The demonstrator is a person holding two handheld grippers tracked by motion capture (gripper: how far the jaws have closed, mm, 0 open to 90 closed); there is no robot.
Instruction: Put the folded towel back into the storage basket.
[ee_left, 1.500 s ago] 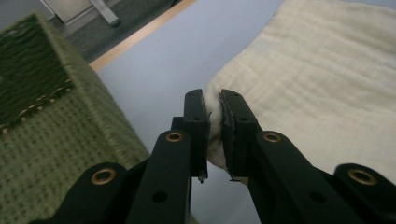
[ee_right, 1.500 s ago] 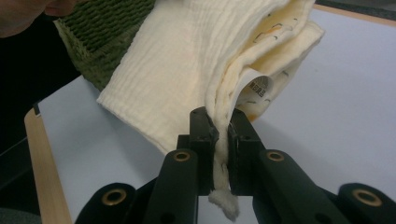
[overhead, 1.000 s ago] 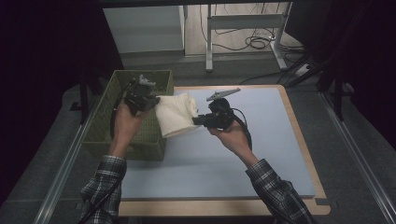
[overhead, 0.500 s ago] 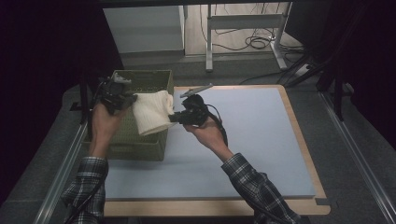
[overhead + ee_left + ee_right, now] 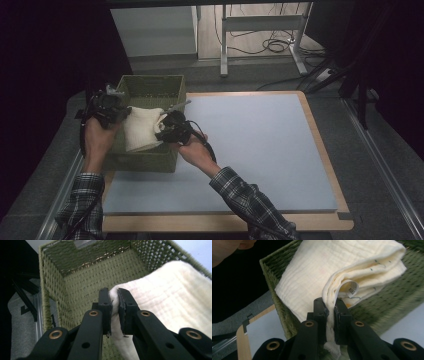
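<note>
While both hands hold it up between them, the folded cream cloth [image 5: 141, 130] hangs over the green woven basket [image 5: 150, 161], and each gripper has its jaws clamped on an edge of it. From the high view, the left gripper [image 5: 121, 111] sits at the cloth's left end, above the basket's left wall, and the right gripper [image 5: 166, 127] sits at the cloth's right end, near the basket's right wall, so the cloth spans the space between the two. Along the left gripper's [image 5: 114, 298] own jaws, a thick fold of the cloth [image 5: 160, 300] is pinched between the two black pads, with the rest of it spreading away to the right of the jaws and down past them; beyond and below the jaw tips lies the basket's [image 5: 82, 287] bare woven floor, and its walls rise to the left of and ahead of the jaws. Along the right gripper's [image 5: 331, 303] jaws, a bunched edge of the cloth [image 5: 319, 270] is squeezed between the pads, a frayed bit poking out beneath them, and the folded layers fan out ahead and upward from the tips. A small white label [image 5: 351, 288] with dark print curls out of the fold just beyond the right-hand jaw. Behind the cloth the basket [image 5: 387, 302] runs across, and the pale blue table mat [image 5: 262, 332] shows to the lower left of the jaws.
</note>
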